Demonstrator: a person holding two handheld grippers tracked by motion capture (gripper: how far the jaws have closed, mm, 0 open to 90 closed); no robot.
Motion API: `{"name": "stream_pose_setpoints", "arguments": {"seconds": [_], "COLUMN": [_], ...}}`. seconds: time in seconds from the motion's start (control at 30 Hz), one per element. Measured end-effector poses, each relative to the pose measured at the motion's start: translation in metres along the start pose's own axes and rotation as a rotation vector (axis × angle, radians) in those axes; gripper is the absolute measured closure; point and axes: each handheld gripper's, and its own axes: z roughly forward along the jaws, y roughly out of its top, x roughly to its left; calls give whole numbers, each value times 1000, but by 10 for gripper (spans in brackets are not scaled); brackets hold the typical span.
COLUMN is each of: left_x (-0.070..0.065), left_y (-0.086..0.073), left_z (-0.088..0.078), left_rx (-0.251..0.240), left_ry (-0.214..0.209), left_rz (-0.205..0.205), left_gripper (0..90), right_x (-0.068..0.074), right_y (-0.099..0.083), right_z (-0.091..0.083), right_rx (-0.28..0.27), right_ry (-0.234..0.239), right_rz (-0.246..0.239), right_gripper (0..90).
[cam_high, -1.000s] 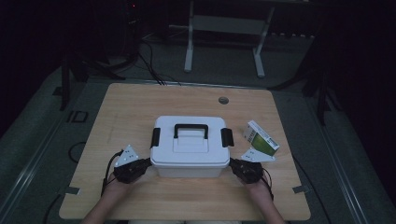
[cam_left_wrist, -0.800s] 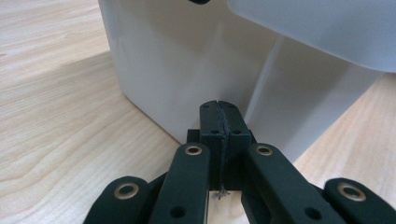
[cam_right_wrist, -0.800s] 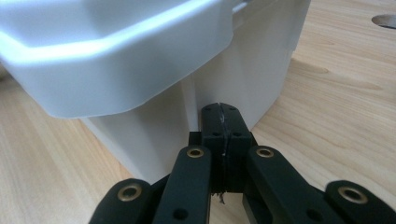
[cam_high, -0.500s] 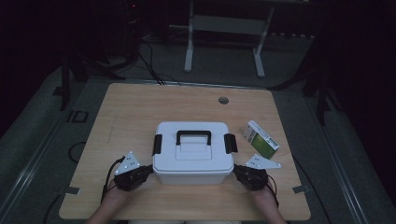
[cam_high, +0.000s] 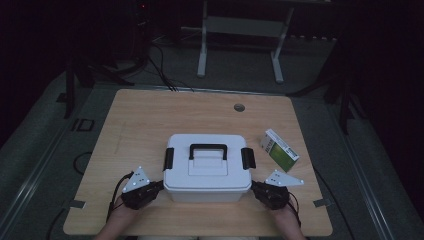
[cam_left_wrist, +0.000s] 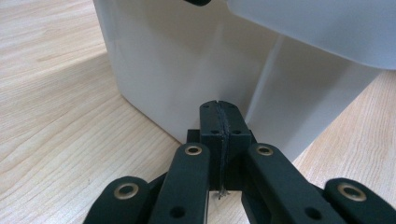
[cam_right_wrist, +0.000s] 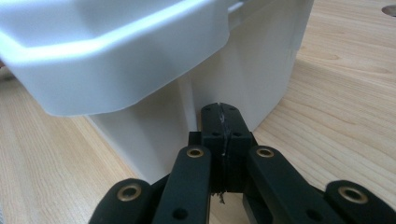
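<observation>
Bracing the white box (cam_high: 207, 167) near the worktop's front edge, your left hand-held gripper (cam_left_wrist: 218, 112) and right hand-held gripper (cam_right_wrist: 220, 114), both closed empty, flank its lower corners; next, push evenly.

A white rectangular plastic storage box (cam_high: 207, 170) stands upright on the wooden desk (cam_high: 150, 120), near the middle of the desk's near edge and set square to it. Its lid is on, overhanging the walls with a thick rim. A black carry handle (cam_high: 208, 148) lies flat in a recess on top. Two black latches, one at the left end (cam_high: 168, 158) and one at the right end (cam_high: 248, 157), sit folded down over the lid's edge.
</observation>
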Motion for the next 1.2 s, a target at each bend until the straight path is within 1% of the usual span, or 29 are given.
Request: {"name": "stream_pose_setpoints", "arguments": {"seconds": [0.03,0.1,0.17,0.27,0.3,0.33,0.37,0.4,0.43,0.47,0.5,0.57,0.6,0.63,0.67,0.7,0.73,0.77,0.8,0.83,0.87,0.93,0.97,1.0,1.03,1.07,1.13,1.17,1.2], "left_x": [1,4,7,17,20,24,27,31,32,35,37,42,44,45,45,44,45,45,43,43,42,41,41,40,41,41,44,45,46], "left_y": [0,0,-1,-3,-4,-4,-5,-6,-7,-8,-10,-12,-13,-14,-15,-15,-15,-15,-14,-13,-11,-9,-9,-6,-4,-3,-1,0,1], "left_z": [0,1,1,-4,-7,-10,-12,-14,-17,-19,-21,-24,-25,-26,-26,-26,-26,-26,-26,-26,-25,-24,-24,-23,-23,-23,-23,-25,-25], "left_rx": [3,18,27,41,41,45,54,69,77,91,100,118,132,143,157,170,187,187,214,235,251,282,282,311,322,339,372,381,394], "left_ry": [-5,7,22,40,43,54,52,50,66,61,54,59,48,41,44,45,27,27,31,6,5,-13,-13,2,-19,-25,-41,-33,-35], "left_rz": [-5,-9,-12,-47,-64,-74,-87,-92,-89,-94,-104,-112,-123,-127,-121,-117,-120,-120,-98,-101,-94,-87,-87,-78,-81,-84,-80,-70,-68], "left_gripper": [891,875,856,809,805,773,770,712,703,648,626,623,588,579,562,512,492,456,456,398,361,322,261,261,236,169,151,150,150], "right_x": [-2,-5,-10,-17,-19,-21,-24,-26,-28,-31,-33,-35,-35,-35,-36,-37,-37,-37,-38,-38,-38,-39,-39,-39,-40,-41,-42,-43,-44], "right_y": [0,0,-1,-4,-5,-6,-7,-9,-10,-11,-12,-13,-14,-15,-15,-16,-17,-17,-17,-19,-20,-21,-21,-21,-22,-23,-25,-26,-26], "right_z": [0,1,3,3,3,3,2,1,1,0,-1,-3,-3,-3,-3,-3,-3,-3,-2,-1,-1,-1,-1,-1,0,0,0,-1,0], "right_rx": [-2,-4,0,12,17,18,20,24,31,30,28,31,34,29,32,39,34,34,31,50,51,36,36,31,31,40,27,27,29], "right_ry": [-4,-3,-27,-31,-32,-33,-29,-34,-42,-38,-28,-27,-23,-16,-11,-4,7,7,14,32,30,54,54,55,43,37,43,48,44], "right_rz": [2,-7,2,8,3,-1,-5,-11,-14,-10,-5,-22,-25,-29,-31,-35,-32,-32,-23,-54,-62,-38,-38,-38,-44,-55,-45,-40,-49], "right_gripper": [838,833,834,827,809,788,781,751,727,700,666,604,545,492,449,389,347,347,293,196,194,156,156,140,139,135,134,134,134]}}
